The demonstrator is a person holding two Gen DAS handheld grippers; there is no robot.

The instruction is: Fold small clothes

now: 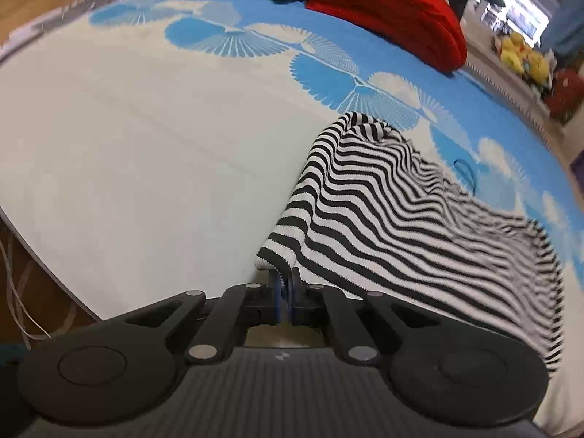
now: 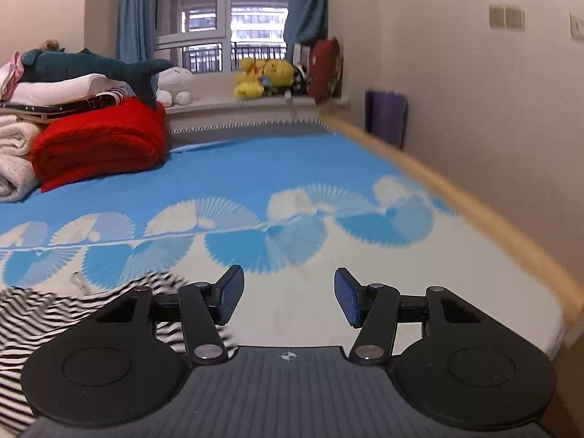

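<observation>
Striped garment [image 1: 401, 197], black-and-white knit, lies crumpled on the near right part of the bed sheet [image 1: 127, 146]; far end bunched into a peak, near hem corner lifted. Left gripper [image 1: 286, 286] has its jaws pinched together on that hem corner, only a thin bite of fabric between the pads. Right gripper [image 2: 288, 297] hangs over bare sheet just right of the garment [image 2: 54, 314], fingers about half apart, nothing between them.

Risks, as a judgement: the pinch is shallow, so knit could slip out if the corner is pulled fast or sideways. With only one corner held, the far bunch may drag and twist instead of spreading, giving a crooked fold. The right gripper sits off the cloth; closing there would catch sheet, not garment. Red blanket [image 1: 387, 14] and stacked bedding are well apart at the far end, no snag hazard.
</observation>
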